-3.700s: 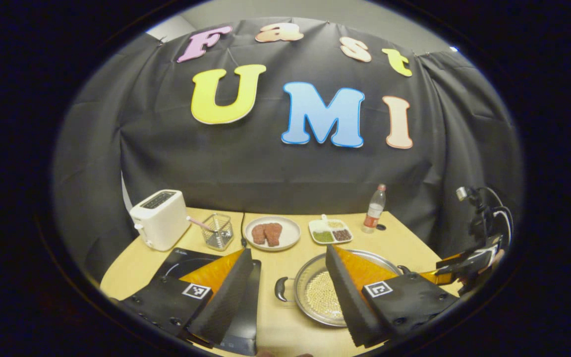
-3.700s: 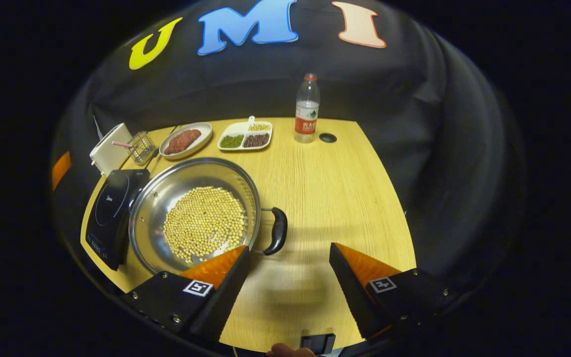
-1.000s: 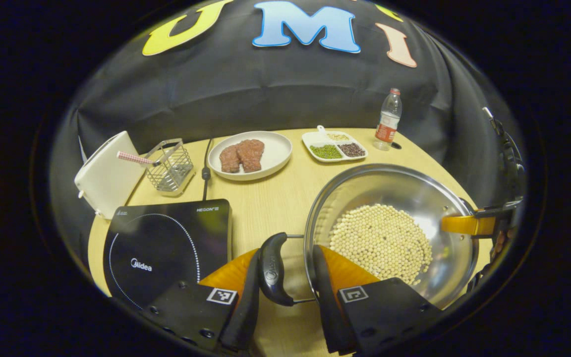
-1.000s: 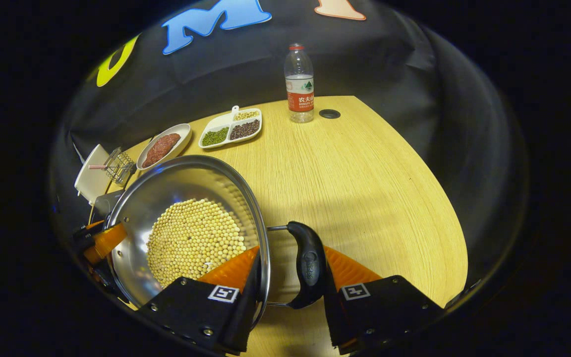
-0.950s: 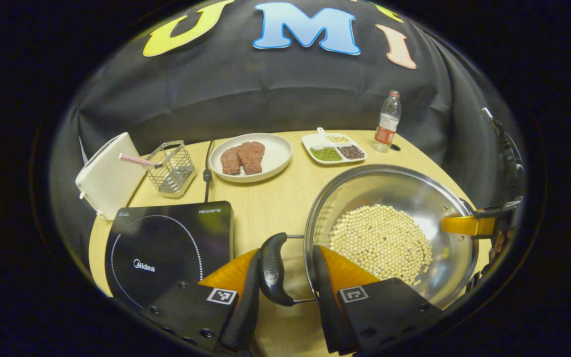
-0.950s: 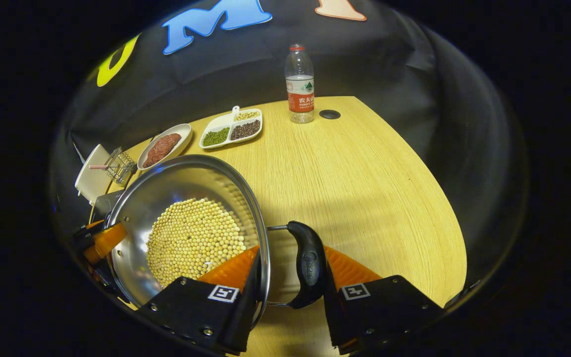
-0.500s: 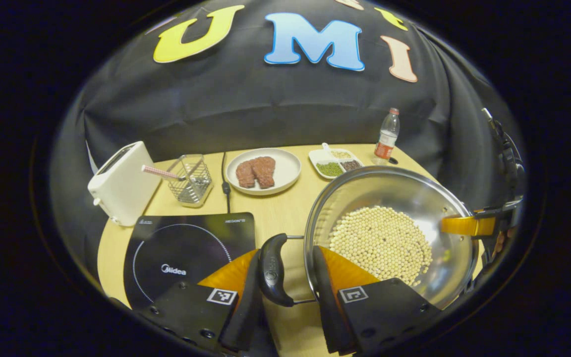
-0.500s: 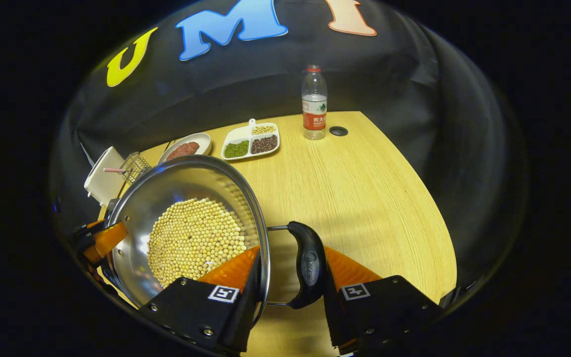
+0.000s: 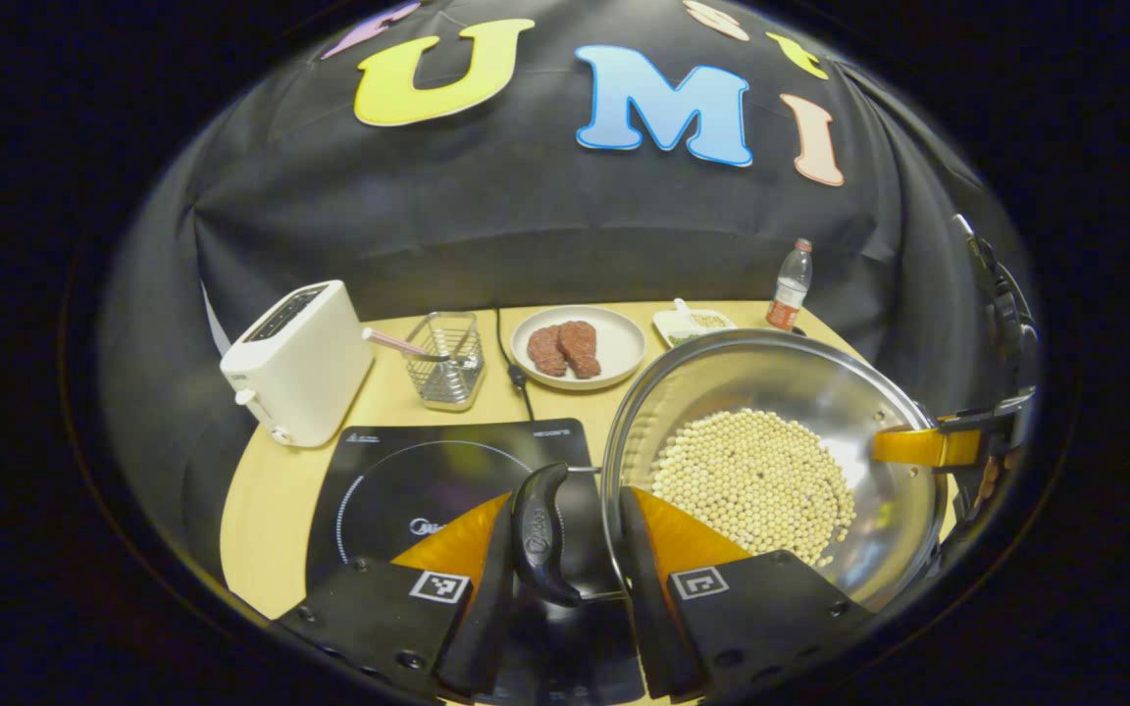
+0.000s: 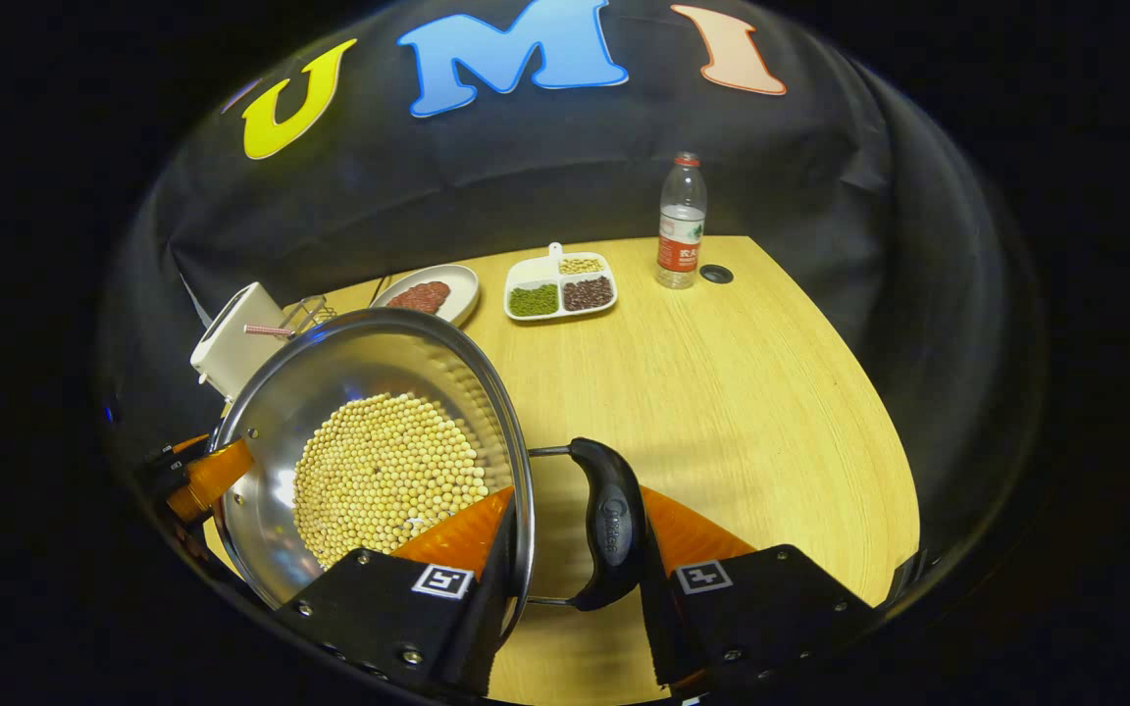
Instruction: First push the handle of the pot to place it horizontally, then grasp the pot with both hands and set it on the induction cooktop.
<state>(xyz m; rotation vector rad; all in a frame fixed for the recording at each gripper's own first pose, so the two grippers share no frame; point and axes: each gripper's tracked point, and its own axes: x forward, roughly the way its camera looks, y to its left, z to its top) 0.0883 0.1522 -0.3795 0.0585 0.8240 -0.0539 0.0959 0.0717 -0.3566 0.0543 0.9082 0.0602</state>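
Toaster (image 9: 297, 361), basket (image 9: 446, 359) behind cooktop (image 9: 428, 480)

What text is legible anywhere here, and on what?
None reads cleanly.
Induction cooktop logo: partly hidden; corner print too small.
Water bottle label: too small.
Embossing on the pot handle: blurred.

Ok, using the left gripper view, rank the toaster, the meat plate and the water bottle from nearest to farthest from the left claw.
1. Toaster: on the left of the table, just behind the induction cooktop, nearest the left claw.
2. Meat plate: mid-table, farther back, past the pot rim.
3. Water bottle: at the back right by the cloth wall, farthest.
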